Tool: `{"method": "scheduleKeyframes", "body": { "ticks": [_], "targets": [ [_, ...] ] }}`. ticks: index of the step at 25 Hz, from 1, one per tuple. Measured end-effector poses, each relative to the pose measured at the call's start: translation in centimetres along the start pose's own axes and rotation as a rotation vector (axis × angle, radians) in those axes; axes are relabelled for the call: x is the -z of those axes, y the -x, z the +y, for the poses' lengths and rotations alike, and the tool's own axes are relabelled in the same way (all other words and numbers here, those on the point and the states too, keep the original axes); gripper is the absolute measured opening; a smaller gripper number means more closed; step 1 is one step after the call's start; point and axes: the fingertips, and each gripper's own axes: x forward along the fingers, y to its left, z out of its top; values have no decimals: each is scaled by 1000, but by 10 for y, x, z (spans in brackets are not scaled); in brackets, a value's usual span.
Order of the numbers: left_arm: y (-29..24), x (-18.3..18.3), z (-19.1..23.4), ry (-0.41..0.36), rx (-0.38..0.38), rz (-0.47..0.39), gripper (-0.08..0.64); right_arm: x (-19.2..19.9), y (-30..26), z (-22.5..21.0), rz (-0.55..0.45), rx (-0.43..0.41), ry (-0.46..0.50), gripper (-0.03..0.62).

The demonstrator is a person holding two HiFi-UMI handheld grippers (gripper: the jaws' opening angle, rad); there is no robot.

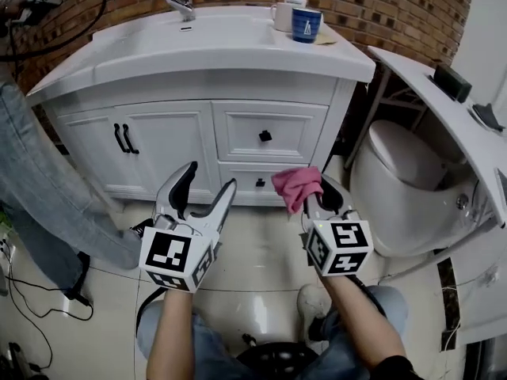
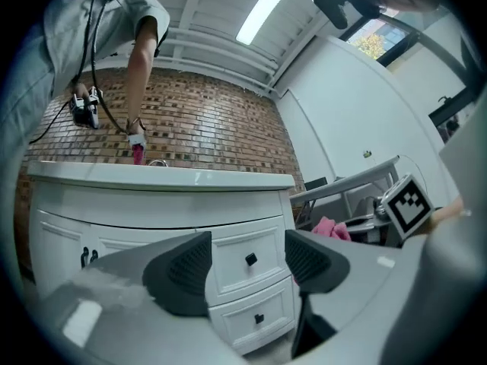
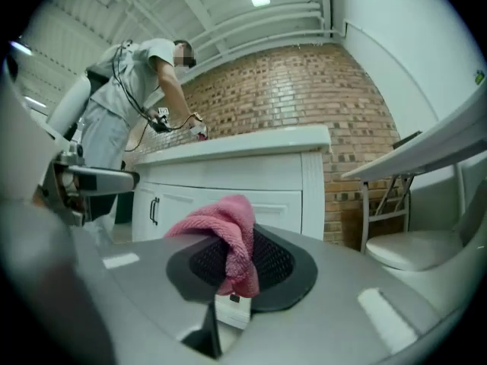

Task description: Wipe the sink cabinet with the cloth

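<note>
The white sink cabinet [image 1: 198,129] stands ahead of me, with two doors at the left and two drawers with black knobs at the right; it also fills the left gripper view [image 2: 152,226]. My right gripper [image 1: 313,195] is shut on a pink cloth [image 1: 295,185], which bunches above its jaws just in front of the lower drawer [image 1: 253,179]. In the right gripper view the cloth [image 3: 228,242] hangs pinched between the black pads. My left gripper [image 1: 204,190] is open and holds nothing, low in front of the cabinet; its gap [image 2: 247,261] frames the drawers.
A blue mug [image 1: 306,24], a white cup [image 1: 283,16] and a faucet [image 1: 182,5] sit on the countertop. A white toilet [image 1: 404,184] stands right of the cabinet. A person in jeans [image 1: 40,188] stands at the left. Black cables [image 1: 32,307] lie on the floor.
</note>
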Motion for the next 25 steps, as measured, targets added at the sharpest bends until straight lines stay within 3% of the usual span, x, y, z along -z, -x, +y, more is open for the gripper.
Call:
{"method": "scheduleKeyframes", "body": {
  "ticks": [3, 6, 11, 16, 25],
  "targets": [
    [23, -15, -28, 48, -13, -16, 302, -25, 50, 9, -68, -5, -15, 55],
    [37, -22, -50, 32, -18, -12, 301, -34, 86, 14, -102, 0, -32, 55],
    [65, -20, -74, 69, 0, 17, 298, -36, 125, 23, -109, 5, -24, 54],
    [85, -29, -92, 118, 11, -9, 275, -32, 153, 33, -111, 0, -17, 54],
    [115, -28, -121, 66, 30, 6, 275, -22, 192, 39, -107, 15, -39, 55]
  ]
}}
